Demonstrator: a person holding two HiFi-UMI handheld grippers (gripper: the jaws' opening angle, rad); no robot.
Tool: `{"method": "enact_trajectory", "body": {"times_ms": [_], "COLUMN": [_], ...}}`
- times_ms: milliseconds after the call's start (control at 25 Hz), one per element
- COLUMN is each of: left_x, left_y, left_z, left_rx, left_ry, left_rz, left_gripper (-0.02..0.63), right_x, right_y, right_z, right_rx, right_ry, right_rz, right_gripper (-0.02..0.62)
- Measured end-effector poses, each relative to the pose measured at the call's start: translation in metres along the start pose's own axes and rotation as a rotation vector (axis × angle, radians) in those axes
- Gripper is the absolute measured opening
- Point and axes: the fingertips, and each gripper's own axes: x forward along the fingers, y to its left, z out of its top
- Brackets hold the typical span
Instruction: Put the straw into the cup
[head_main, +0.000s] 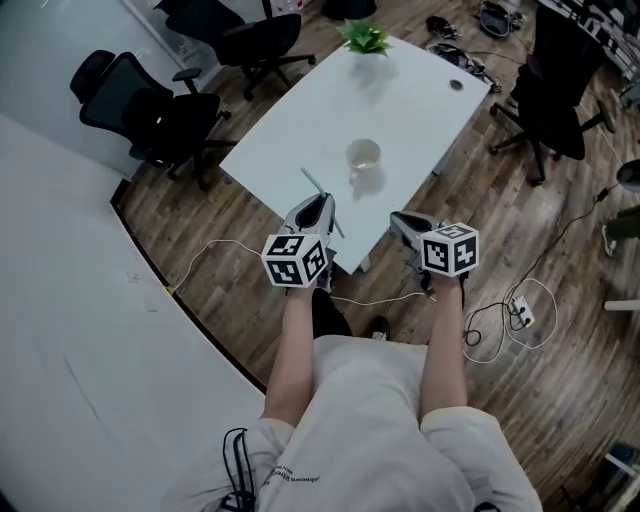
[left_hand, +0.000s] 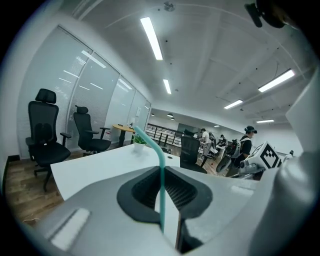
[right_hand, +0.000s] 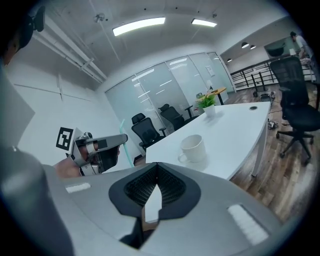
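Tabletop: a white tabletop (head_main: 290, 130) with rounded corners, seen slantwise from the head view, its near edge just before both tongs.
Room: an office with a wood plank floor (head_main: 560, 300), glass partitions (left_hand: 100, 105) and long ceiling lights (left_hand: 151, 37).
Cup: a white cup (head_main: 363, 157) stands upright on the tabletop, near the near edge, with its mouth up and its handle toward the person.
Straw: a teal straw (left_hand: 161, 170) with a bent top is upright in the left tongs, over the near edge of the tabletop and apart from the cup.
Left tongs: the left tongs (left_hand: 167, 192) are clamped on the lower part of the straw.
Right tongs: the right tongs (right_hand: 152, 197) have their tips together and hold nothing.
Plant: a small green plant (head_main: 365, 38) stands at the far end of the tabletop, well apart from the cup.
Chairs: black office chairs (head_main: 150, 105) stand to the left of the tabletop, and one more chair (head_main: 550, 95) to the right.
Cables: a white cable (head_main: 215, 248) and a power strip (head_main: 520, 315) lie on the floor near the person's feet.
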Motion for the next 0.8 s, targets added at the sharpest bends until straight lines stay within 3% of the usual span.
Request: {"method": "enact_trajectory", "body": {"times_ms": [440,800], "left_x": [0.084,0.138], "left_y": [0.027,0.036], "left_z": [0.034,0.045], "left_rx": [-0.012,0.013], "left_ry": [0.033,0.075], "left_rz": [-0.14,-0.242], "left_gripper": [0.025,0.025], "right_x": [0.036,0.041], "right_y": [-0.038,-0.079], "right_z": [0.036,0.062], "right_rx": [0.01,0.095], "right_ry": [-0.019,-0.075], "right_rz": [-0.179,-0.354], "right_gripper": [0.026,0.026]}}
